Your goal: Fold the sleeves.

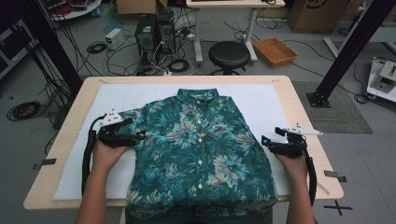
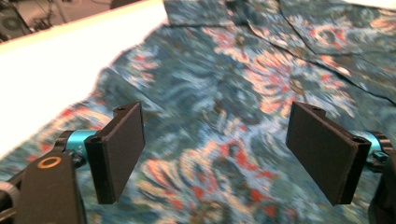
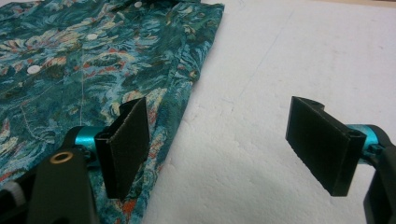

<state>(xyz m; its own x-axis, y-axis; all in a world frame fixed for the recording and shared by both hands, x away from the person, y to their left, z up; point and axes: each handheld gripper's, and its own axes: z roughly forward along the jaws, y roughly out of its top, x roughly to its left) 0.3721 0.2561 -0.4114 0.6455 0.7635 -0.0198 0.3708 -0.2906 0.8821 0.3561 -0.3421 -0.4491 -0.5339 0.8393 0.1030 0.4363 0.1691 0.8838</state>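
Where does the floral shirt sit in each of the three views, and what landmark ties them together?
High view: the floral shirt lies flat, buttoned, at the middle of the table, collar away from the person.
Left gripper view: its fabric spreads behind both open jaws.
Right gripper view: its side edge takes the left half, button row at upper left.
Shared landmark: the white mat under the shirt, at upper left and at right.

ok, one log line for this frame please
shirt flat, buttoned, on white pad | left gripper open over left sleeve | right gripper open at shirt's right edge | nothing held
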